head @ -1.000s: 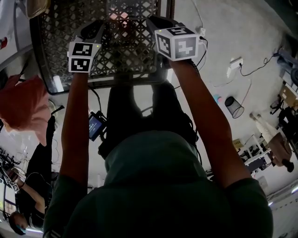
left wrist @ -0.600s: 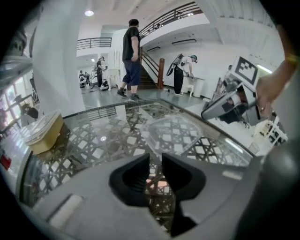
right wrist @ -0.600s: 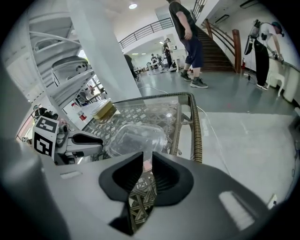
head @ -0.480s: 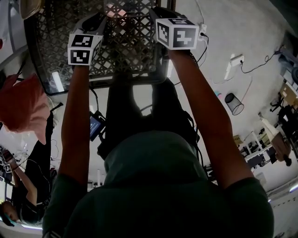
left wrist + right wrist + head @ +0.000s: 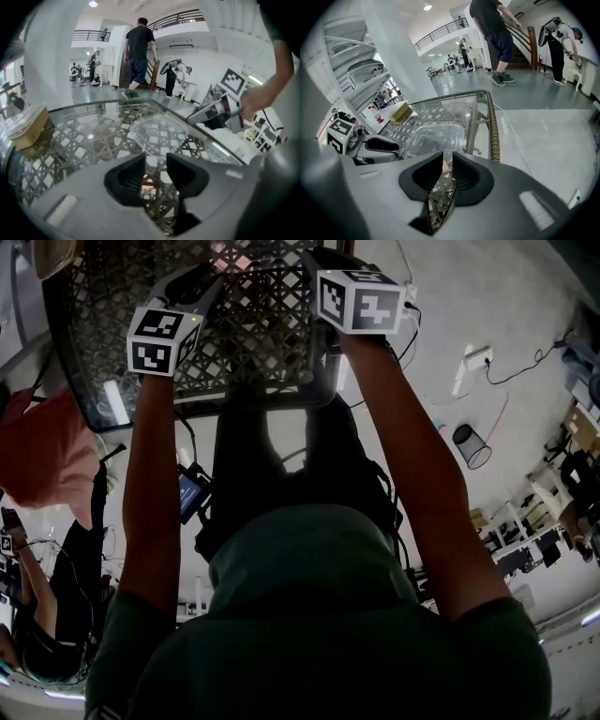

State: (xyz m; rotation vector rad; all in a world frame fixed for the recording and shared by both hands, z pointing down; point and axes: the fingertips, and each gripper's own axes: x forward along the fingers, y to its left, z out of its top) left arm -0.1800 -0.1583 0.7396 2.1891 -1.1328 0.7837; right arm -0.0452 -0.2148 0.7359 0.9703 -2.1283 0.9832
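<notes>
Left gripper (image 5: 155, 159): hovers low over glass table (image 5: 70, 140) with woven lattice under the pane. Jaws moderately apart, clamping nothing; only lattice and a small pink piece (image 5: 146, 182) show through the gap. Cannot tell whether the pink piece lies on or under the glass.

Clear plastic container (image 5: 159, 136): rests flat on the glass just ahead of the left jaw tips, untouched, near the table's right edge.

Right gripper (image 5: 447, 161): comes in from the right side of the table and points at the same container. Jaws nearly together, leaving a narrow slit with nothing clamped in it; lattice and the pink piece show through. Tips near the container, not touching.

Head view: both grippers side by side over the near part of the table, well above the person's knees, pink piece between them at the top edge.

Elsewhere: tan box (image 5: 26, 133) topped with stacked sheets at the far left of the table; person in dark clothes (image 5: 138, 51) on the floor beyond.
</notes>
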